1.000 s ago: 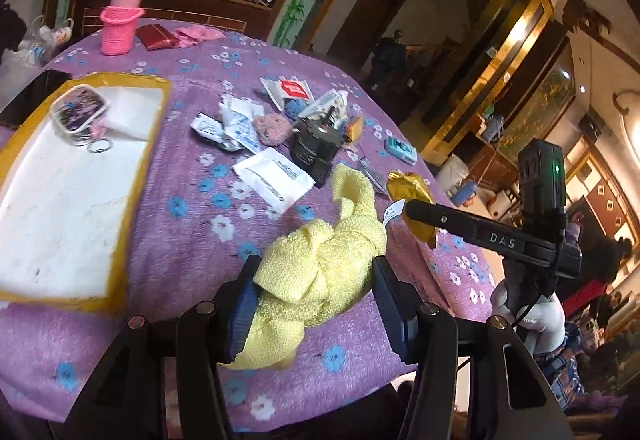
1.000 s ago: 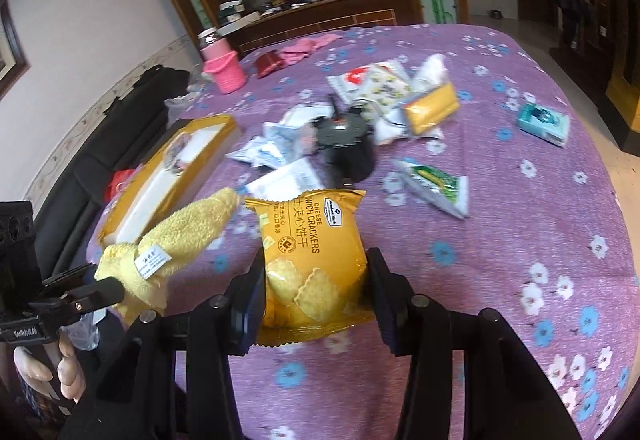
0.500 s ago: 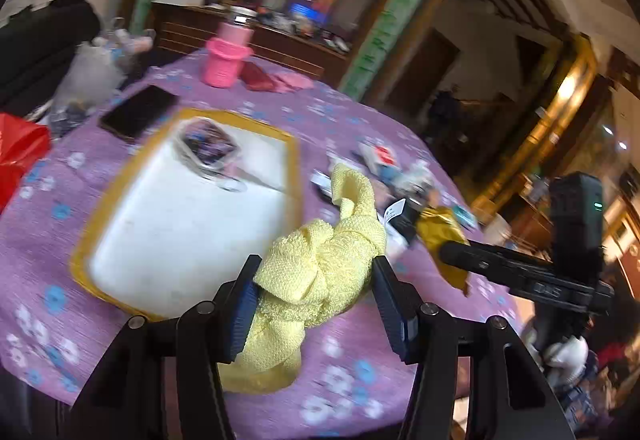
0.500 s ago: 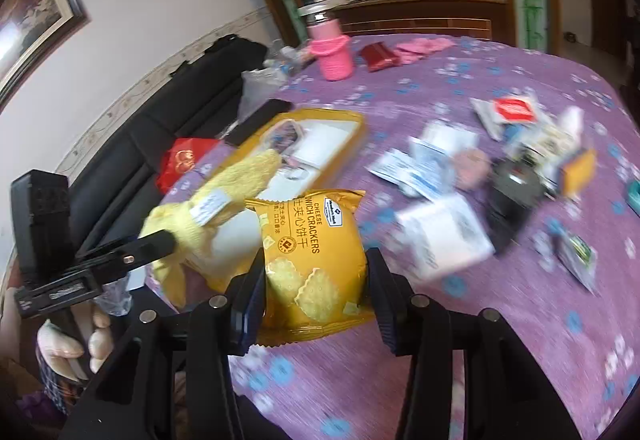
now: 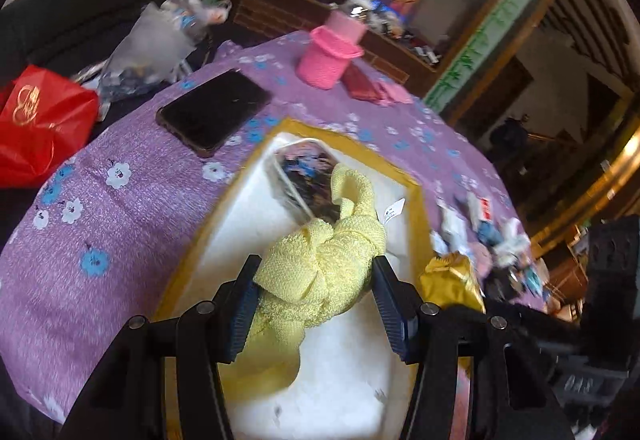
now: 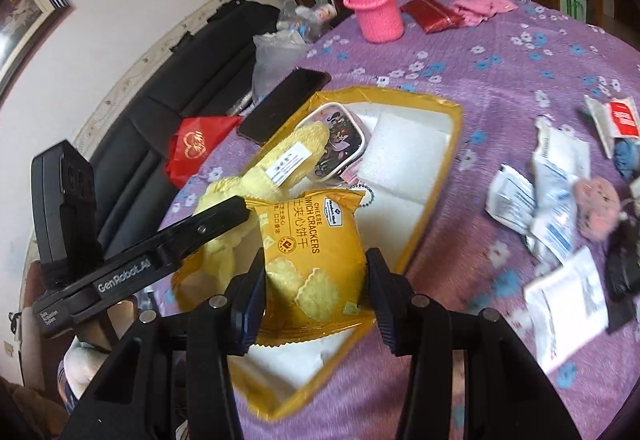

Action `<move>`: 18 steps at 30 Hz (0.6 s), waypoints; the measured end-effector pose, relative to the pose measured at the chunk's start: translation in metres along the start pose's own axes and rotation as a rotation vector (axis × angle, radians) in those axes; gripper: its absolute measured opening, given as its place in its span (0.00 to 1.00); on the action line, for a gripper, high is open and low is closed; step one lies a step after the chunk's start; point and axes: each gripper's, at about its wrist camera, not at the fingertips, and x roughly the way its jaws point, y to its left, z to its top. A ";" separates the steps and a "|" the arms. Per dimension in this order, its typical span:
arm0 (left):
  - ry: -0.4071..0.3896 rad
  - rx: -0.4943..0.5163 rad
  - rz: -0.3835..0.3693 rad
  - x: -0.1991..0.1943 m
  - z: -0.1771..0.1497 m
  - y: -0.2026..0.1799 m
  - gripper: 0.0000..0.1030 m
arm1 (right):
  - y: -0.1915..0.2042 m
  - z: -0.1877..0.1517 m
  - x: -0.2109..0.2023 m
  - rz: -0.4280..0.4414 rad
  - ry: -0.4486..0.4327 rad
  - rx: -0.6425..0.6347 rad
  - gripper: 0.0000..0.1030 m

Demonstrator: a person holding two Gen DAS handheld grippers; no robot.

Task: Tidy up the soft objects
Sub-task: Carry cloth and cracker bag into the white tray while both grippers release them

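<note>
so on my left side i've got the left gripper [image 5: 316, 304] clamped on the yellow towel [image 5: 320, 272], both pads pressed into it. it's a knitted-looking, pale yellow thing tied up in a chunky knot, one end poking up past the knot and a floppy tail drooping down below my fingers. there's a little white tag [image 6: 289, 163] on the upper end. it's hanging right over the tray [image 5: 414, 215], the white one with the yellow rim, sitting on the purple flowery tablecloth [image 5: 120, 224]. further up inside the tray lies a small pouch [image 5: 304, 179] with a dark busy print and a light edge. off to the left of the tray there's a black phone [image 5: 214, 111] flat on the cloth, and past the table edge a red bag [image 5: 36, 123]. a pink knitted bottle sleeve [image 5: 330, 59] stands at the far side.

moving right, my right gripper [image 6: 316, 300] is squeezing a cracker pack [image 6: 312, 260], orange-yellow, puffy, with cheese sandwich crackers printed on it and pictures of crackers near the bottom. it's held over the near corner of the same tray, just beside the towel. further right on the cloth is a scatter of white sachets [image 6: 556, 199] and a fuzzy pink pompom [image 6: 598, 207], a bit blurry.
</note>
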 end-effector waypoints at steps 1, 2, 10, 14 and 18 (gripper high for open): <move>0.008 -0.017 0.007 0.005 0.003 0.005 0.57 | 0.000 0.003 0.005 -0.006 0.007 0.000 0.45; 0.021 -0.047 0.016 0.013 0.007 0.011 0.57 | 0.000 0.005 0.013 -0.014 0.019 0.000 0.45; 0.028 -0.171 -0.022 0.026 0.009 0.036 0.67 | 0.001 0.016 0.053 -0.077 0.087 -0.006 0.46; 0.011 -0.208 -0.080 0.010 0.006 0.038 0.72 | 0.013 0.016 0.063 -0.088 0.106 -0.047 0.49; -0.053 -0.225 -0.097 -0.012 -0.002 0.036 0.78 | 0.024 0.013 0.068 -0.083 0.116 -0.092 0.67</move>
